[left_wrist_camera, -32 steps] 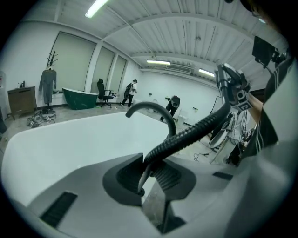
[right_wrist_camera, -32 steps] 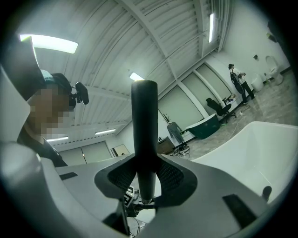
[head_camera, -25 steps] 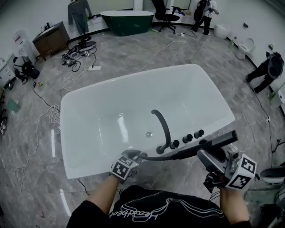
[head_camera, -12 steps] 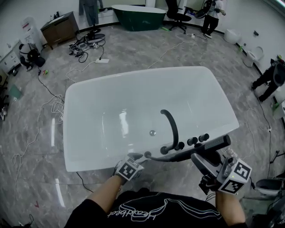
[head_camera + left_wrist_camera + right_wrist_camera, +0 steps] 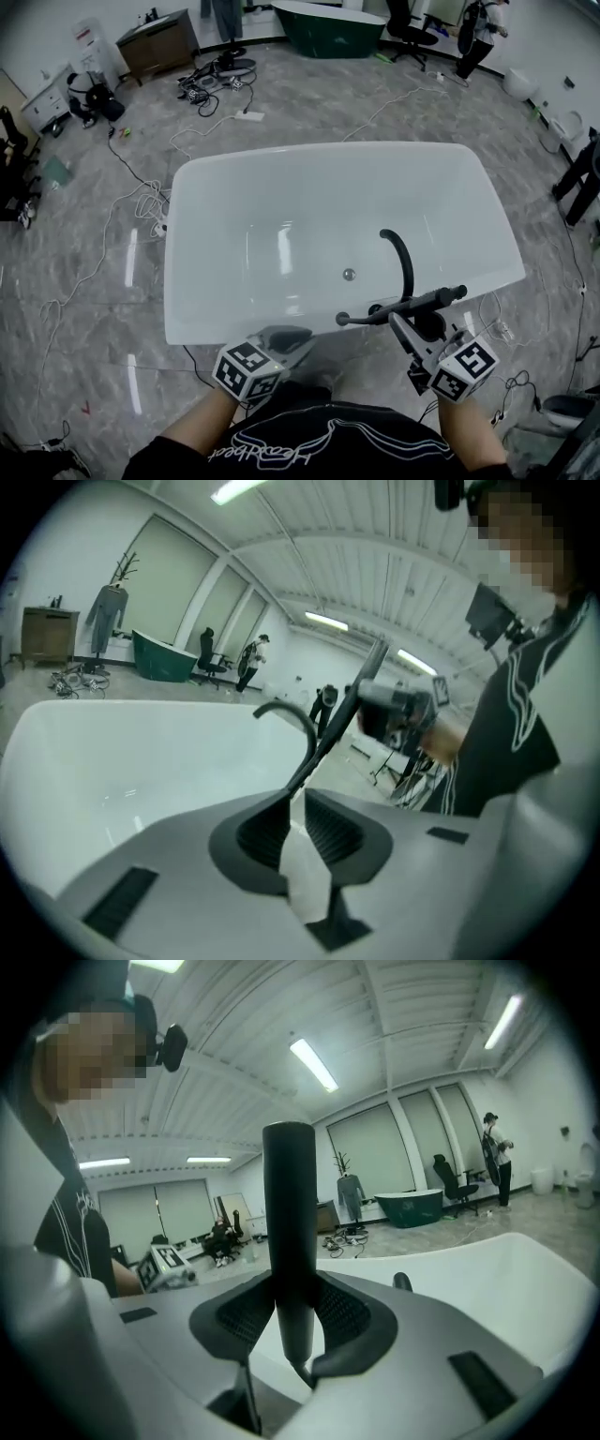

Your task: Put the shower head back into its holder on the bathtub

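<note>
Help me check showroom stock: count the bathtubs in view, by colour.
White bathtub: 1
Green bathtub: 1
Total: 2

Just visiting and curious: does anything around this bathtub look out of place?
Yes. The shower head is off its holder, held in the air above the near rim of the bathtub by the right gripper, beside the faucet. Loose cables also trail across the floor.

Slim dark shower head [image 5: 422, 301] lies nearly level above the near rim of the white bathtub [image 5: 281, 157].
</note>
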A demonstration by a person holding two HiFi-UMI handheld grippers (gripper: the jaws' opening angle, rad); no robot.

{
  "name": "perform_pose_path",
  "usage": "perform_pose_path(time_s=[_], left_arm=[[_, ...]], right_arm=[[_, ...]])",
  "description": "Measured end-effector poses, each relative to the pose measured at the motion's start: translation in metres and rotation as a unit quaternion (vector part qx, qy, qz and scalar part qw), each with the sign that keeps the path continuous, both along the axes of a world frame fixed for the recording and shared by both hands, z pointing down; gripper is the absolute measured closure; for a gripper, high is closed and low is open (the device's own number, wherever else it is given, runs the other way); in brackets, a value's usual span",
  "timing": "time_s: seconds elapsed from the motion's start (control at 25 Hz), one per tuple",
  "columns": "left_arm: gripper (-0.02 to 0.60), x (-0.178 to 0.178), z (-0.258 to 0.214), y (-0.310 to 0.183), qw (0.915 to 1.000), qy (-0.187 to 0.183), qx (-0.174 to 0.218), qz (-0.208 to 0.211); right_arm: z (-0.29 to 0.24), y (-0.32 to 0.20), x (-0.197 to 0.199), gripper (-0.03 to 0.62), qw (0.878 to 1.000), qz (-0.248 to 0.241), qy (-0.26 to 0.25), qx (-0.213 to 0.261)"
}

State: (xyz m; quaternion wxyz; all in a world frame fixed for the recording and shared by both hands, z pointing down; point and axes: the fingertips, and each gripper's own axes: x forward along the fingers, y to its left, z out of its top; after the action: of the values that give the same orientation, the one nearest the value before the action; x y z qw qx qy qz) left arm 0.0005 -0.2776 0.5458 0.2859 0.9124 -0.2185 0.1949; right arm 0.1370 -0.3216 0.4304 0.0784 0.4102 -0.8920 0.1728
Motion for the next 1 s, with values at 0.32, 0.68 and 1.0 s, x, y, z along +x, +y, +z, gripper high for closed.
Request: perform_pose_path(time_s=[0.32, 0.68, 1.0], left_arm=[[0.577, -0.050, -0.087, 0.013, 0.9965, 0.077, 0.031, -0.010], [0.577, -0.117, -0.087, 0.030, 0.9920, 0.113, -0.003, -0.056], [0.577, -0.150, -0.074, 0.023, 0.9893, 0.113, -0.016, -0.091]], right_arm=[[0.077, -0.013, -0.039, 0.457, 0.996, 0.028, 0.083, -0.014], [0.174, -0.025, -0.046, 0.457, 0.987, 0.068, 0.133, -0.059], [0.237, -0.032, -0.039, 0.457, 0.976, 0.099, 0.156, -0.115]])
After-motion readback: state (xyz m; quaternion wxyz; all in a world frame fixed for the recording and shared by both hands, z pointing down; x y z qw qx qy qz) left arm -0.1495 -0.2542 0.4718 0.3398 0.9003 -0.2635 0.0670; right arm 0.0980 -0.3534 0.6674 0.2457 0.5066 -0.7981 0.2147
